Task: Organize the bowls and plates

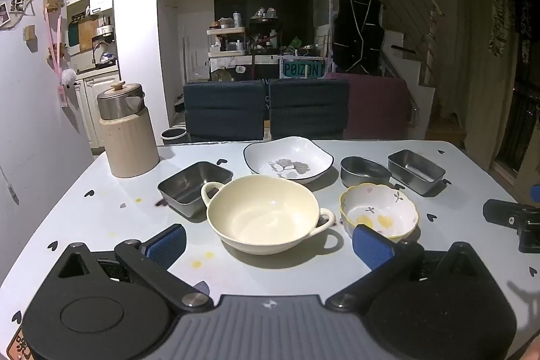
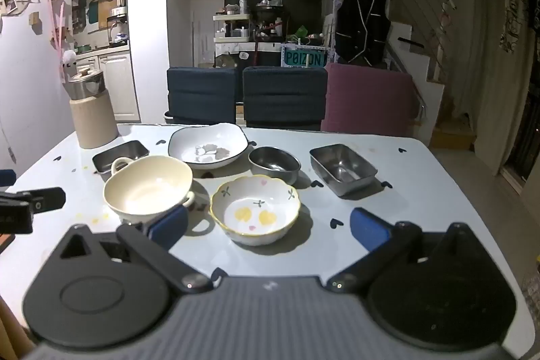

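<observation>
While both tools (image 1: 268, 243) (image 2: 268, 225) gape empty, canister (image 1: 126, 130) beside steel tray (image 1: 194, 186), chairs (image 1: 224, 110) behind.

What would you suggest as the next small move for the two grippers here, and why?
I would probably ease the right gripper forward around the flowered bowl, since its jaws stand wide open and empty and that bowl sits directly ahead between them. The left gripper, also open and empty, faces the cream two-handled bowl, which looks big enough to receive the smaller one.
</observation>
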`<action>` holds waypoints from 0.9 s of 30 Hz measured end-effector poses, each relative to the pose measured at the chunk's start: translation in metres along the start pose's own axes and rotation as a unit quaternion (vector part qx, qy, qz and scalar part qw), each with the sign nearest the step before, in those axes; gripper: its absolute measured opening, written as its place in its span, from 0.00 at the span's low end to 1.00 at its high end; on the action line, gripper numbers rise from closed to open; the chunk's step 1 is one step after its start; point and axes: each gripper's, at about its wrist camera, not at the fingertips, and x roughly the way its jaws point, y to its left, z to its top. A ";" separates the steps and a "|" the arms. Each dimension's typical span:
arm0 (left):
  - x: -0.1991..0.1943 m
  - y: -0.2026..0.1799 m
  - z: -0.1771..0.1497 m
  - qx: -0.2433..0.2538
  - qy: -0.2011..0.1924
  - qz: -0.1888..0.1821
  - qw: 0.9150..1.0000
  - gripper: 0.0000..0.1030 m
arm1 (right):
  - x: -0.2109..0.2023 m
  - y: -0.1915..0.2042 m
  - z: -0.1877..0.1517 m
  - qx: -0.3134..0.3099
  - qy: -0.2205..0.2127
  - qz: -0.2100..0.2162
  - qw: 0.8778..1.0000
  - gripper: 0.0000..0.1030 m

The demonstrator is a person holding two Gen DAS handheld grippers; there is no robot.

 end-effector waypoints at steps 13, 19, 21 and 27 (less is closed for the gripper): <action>0.000 0.000 0.000 -0.001 0.000 0.000 1.000 1.00 | 0.000 0.000 0.000 -0.001 0.002 -0.001 1.000 1.00; 0.000 0.000 0.000 -0.001 0.001 0.000 1.000 1.00 | 0.000 0.000 0.000 -0.001 0.003 -0.001 1.000 1.00; 0.000 0.000 0.000 -0.001 0.001 0.000 1.000 1.00 | 0.000 0.000 0.000 -0.001 0.003 -0.001 1.000 1.00; 0.000 0.000 0.000 -0.001 0.001 0.000 1.000 1.00 | 0.000 0.000 0.000 -0.001 0.003 -0.001 1.000 1.00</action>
